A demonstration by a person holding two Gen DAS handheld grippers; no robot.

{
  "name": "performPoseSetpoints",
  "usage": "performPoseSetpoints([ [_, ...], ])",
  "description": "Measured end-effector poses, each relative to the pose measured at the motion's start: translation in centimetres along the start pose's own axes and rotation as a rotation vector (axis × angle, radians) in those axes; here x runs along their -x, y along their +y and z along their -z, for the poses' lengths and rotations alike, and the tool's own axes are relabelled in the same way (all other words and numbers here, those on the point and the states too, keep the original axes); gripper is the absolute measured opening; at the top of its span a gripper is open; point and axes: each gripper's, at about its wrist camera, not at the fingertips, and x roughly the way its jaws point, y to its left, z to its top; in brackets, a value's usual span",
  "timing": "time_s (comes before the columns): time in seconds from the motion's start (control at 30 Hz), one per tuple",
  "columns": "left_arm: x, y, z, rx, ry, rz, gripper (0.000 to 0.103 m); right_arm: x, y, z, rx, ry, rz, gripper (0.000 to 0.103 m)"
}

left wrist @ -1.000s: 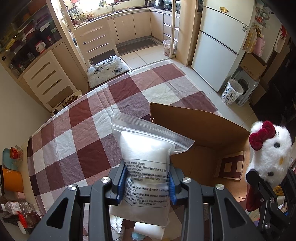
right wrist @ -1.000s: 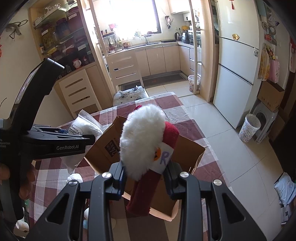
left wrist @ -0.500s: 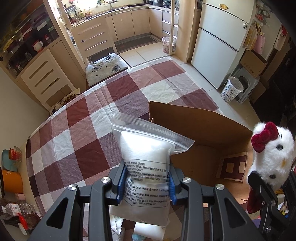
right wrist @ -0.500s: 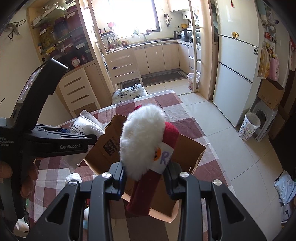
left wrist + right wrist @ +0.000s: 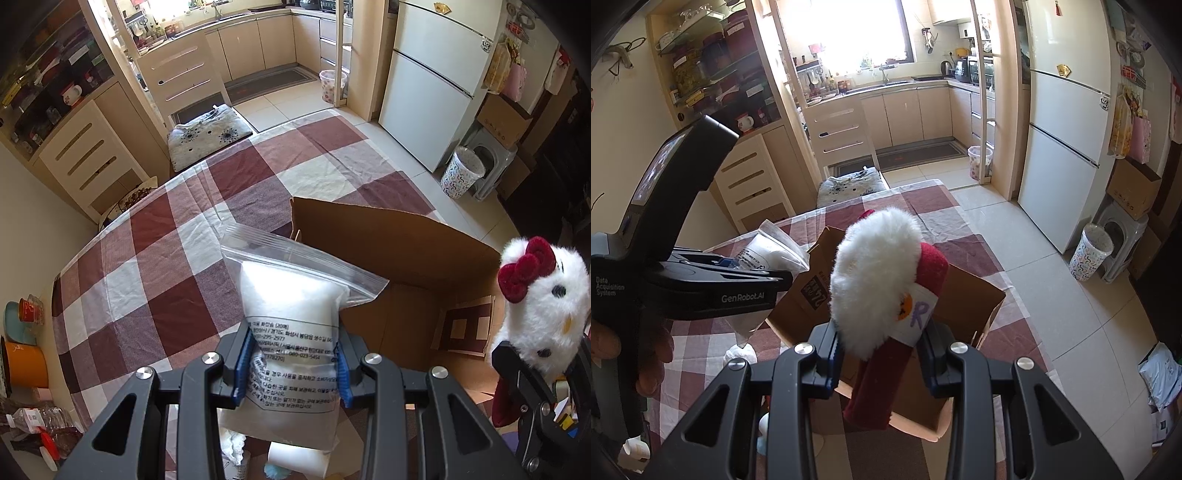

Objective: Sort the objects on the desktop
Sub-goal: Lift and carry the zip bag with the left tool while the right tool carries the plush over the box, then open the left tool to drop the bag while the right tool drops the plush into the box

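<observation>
Left wrist view: the left gripper [image 5: 293, 363] stays clamped on a clear zip-seal bag [image 5: 295, 332] of white filling, its blue pads pressing the printed label – grip and height unchanged from a second ago, though more of the checked tablecloth [image 5: 166, 280] now shows beyond the bag. The bag hangs above the near wall of an open cardboard box [image 5: 399, 266], corrugated and brown. Right wrist view: the right gripper [image 5: 881, 360] keeps its narrow hold on a fluffy white plush cat [image 5: 875, 280] in dark red cloth – a paper tag marked "R" on it – over the same box [image 5: 964, 299]
</observation>
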Motion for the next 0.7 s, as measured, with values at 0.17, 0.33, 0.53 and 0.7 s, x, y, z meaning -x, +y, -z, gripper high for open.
performPoseSetpoints([
  [0.17,-0.2,-0.1,0.1,-0.010,0.012,0.003,0.037,-0.1,0.1,0.0,0.001,0.004,-0.002,0.035],
  [0.33,-0.1,-0.4,0.1,-0.020,0.010,0.002,0.037,-0.1,-0.1,0.1,0.002,0.008,-0.004,0.035],
  [0.53,0.0,-0.7,0.0,-0.027,0.005,-0.001,0.037,-0.1,-0.2,0.1,0.002,0.008,-0.004,0.035],
  [0.7,1.0,-1.2,-0.3,-0.053,-0.037,-0.029,0.065,0.0,-0.1,0.2,0.008,0.004,-0.007,0.047],
])
